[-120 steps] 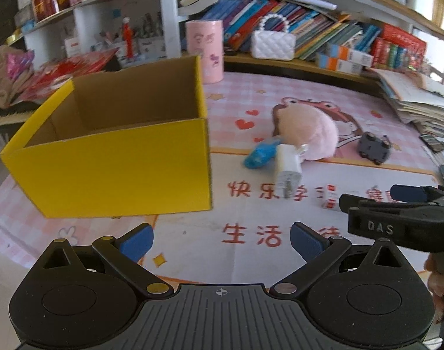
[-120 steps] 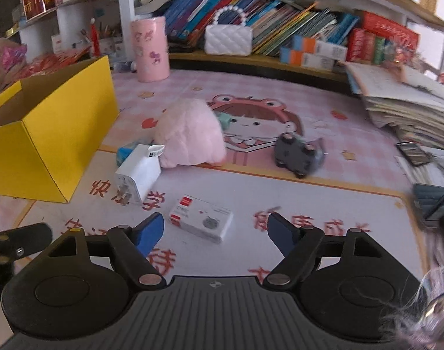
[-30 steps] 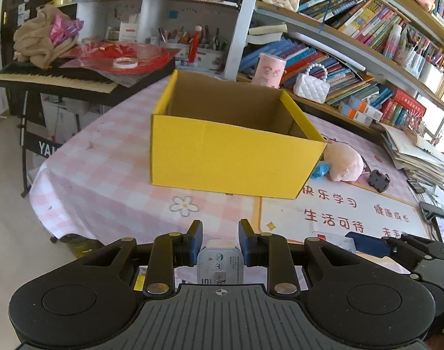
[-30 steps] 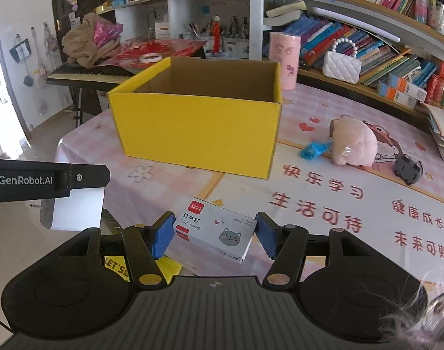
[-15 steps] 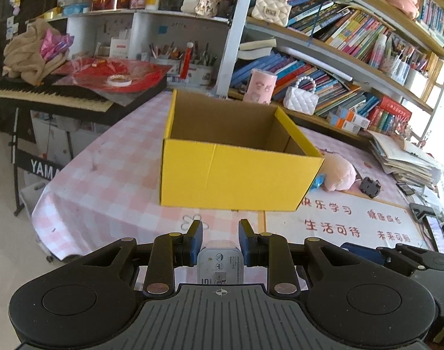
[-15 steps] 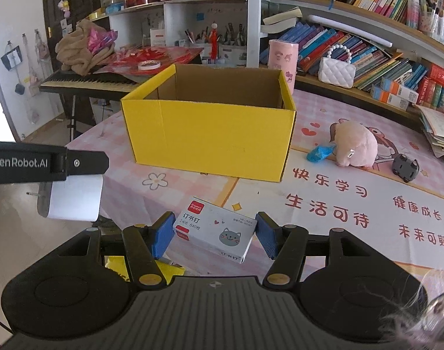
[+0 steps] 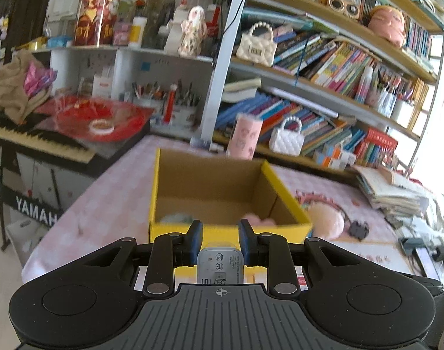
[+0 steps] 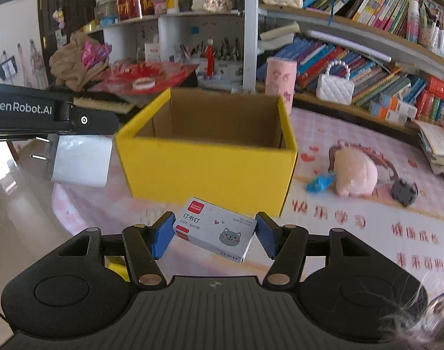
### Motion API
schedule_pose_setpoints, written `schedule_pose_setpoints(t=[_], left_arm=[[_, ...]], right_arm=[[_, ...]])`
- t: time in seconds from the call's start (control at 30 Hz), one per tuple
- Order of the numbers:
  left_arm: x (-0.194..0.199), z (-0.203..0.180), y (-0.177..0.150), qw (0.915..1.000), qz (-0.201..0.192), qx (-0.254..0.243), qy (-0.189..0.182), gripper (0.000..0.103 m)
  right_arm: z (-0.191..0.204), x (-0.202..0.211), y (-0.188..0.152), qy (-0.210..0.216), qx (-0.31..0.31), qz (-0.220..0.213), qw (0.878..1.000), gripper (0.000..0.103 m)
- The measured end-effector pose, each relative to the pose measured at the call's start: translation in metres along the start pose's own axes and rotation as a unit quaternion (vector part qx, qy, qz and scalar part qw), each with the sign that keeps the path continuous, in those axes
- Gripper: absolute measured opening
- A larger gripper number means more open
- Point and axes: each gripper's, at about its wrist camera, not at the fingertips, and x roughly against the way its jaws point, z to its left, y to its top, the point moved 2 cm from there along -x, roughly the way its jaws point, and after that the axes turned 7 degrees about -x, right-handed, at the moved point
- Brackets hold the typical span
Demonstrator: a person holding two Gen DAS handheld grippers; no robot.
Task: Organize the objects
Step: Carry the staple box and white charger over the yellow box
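The left claw point(image 7: 220, 237) pinches a smooth white charger block point(image 7: 220, 264); the right claw point(image 8: 215, 234) clamps a glossy rectangular staple carton point(image 8: 214, 229).

Yellow box point(image 8: 207, 169) — pink checked tablecloth point(image 8: 353, 134) — white charger point(image 8: 78, 160)

The yellow box point(image 8: 207, 172) is standing open-topped in the middle of the frame, nothing covering its mouth, though soft things are lying on its floor in the left wrist view. Its near wall is rising between both grippers and the opening. To the lower right, bare printed mat point(image 8: 353, 233) is lying clear, with a pink plush point(image 8: 354, 172), a blue scrap point(image 8: 319, 183) and a small black toy point(image 8: 404, 193) crowding the middle right. Behind the box, a pink cup point(image 8: 280, 80) and the bookshelf point(image 8: 367, 43) are closing off the far side.
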Motion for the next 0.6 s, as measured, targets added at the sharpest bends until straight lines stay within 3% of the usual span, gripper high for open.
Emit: schedule_pose_setpoints(t=[0.33, 0.6], left_arm=[[-0.047, 0.009, 0.039, 0.9996, -0.017, 0.007, 0.021, 0.025], [-0.109, 0.008, 0.043, 0.9989, 0.022, 0.006, 0.04, 0.025]], right_arm=[[-0.011, -0.035, 0.079, 0.017, 0.016, -0.061, 0.998, 0.058], [-0.028, -0.102, 0.109, 0.03, 0.065, -0.024, 0.997, 0.058]])
